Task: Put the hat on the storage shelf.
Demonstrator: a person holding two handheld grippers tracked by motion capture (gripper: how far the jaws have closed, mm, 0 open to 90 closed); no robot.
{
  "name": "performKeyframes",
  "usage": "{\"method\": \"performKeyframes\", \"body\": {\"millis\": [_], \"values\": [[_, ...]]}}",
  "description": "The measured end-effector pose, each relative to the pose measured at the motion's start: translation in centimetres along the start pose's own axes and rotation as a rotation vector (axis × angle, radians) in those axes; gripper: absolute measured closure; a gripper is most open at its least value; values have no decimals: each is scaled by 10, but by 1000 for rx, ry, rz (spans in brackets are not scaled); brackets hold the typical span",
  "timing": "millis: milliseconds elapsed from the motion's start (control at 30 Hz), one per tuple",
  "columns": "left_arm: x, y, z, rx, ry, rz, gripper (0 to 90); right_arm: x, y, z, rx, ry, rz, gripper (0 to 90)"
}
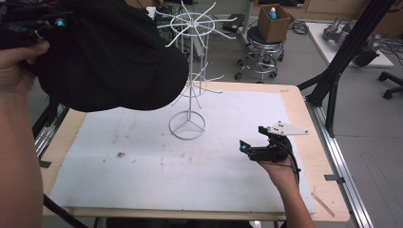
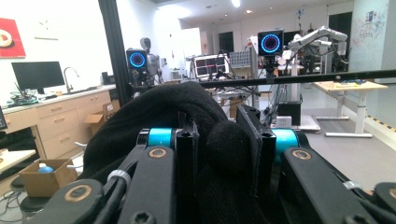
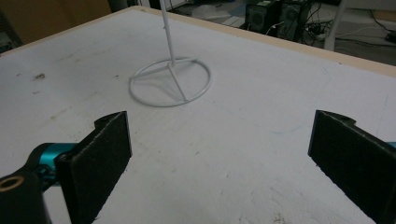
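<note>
My left tool (image 2: 217, 140) pinching black cap (image 1: 109, 57), raised far left beside white wire rack (image 1: 189, 71); no readable writing. Right tool (image 3: 219, 154) spread, low over counter (image 1: 142, 161).

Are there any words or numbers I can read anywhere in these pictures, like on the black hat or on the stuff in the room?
No readable text anywhere.
black hat: no word or logo shows on it.
cardboard box: no print to be seen.
whiteboard, far right wall in the left gripper view: scribbles, too small and blurred to read.
red picture on the wall there: a shape, no letters to be made out.
</note>
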State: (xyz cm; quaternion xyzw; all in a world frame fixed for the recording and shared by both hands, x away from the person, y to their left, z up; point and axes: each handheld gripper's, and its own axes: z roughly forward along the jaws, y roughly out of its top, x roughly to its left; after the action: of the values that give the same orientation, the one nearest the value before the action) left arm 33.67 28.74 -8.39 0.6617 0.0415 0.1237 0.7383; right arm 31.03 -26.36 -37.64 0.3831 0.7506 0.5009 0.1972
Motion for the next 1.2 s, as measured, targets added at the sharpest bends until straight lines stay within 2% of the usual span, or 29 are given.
{"method": "performKeyframes", "body": {"millis": [133, 267, 467, 633, 833, 933, 1200], "values": [[11, -6, 10, -18, -9, -13, 702, 0, 0, 0, -2, 0, -2, 51], [16, -11, 14, -30, -8, -27, 701, -1, 0, -1, -5, -2, -1, 51], [24, -28, 17, -8, 7, -58, 701, 0, 0, 0, 2, -1, -3, 51], [28, -43, 13, -2, 21, -87, 700, 1, 0, 0, 2, -2, -4, 51], [32, -67, 3, 37, 60, -135, 700, 2, 0, 1, 5, 0, -7, 51], [33, -73, 0, 38, 72, -149, 700, 2, 0, 0, 7, 2, -7, 51], [38, -95, -4, 90, 103, -201, 701, 3, 0, 2, 13, 0, -16, 51]]}}
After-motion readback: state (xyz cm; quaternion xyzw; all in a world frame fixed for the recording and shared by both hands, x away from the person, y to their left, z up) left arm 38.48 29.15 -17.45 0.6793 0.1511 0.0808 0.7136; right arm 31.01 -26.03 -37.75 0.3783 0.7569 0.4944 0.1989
